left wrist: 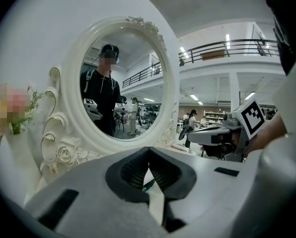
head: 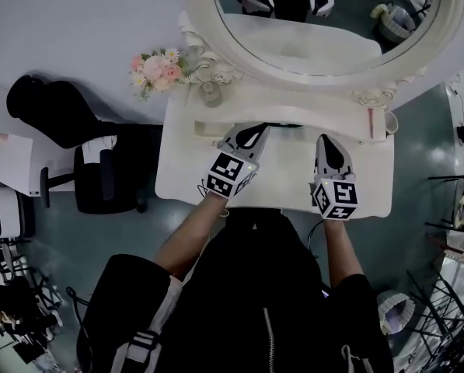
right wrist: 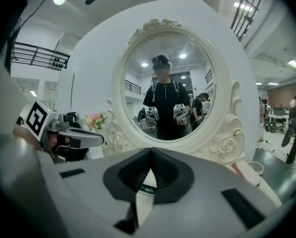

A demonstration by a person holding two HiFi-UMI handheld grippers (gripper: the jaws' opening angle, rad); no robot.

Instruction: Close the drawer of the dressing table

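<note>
A small bunch of pink and white flowers stands by the back left corner of the white table, against a plain pale wall. Just beside the flowers sits a small clear jar. At the table's back right corner, a slim pink stick and a white cup are close together. A black office chair stands on the grey-green floor to the left. Wire racks crowd the floor on the right.

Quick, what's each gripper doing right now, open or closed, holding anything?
Left gripper: closed, holding nothing.
Right gripper: closed, holding nothing.
</note>
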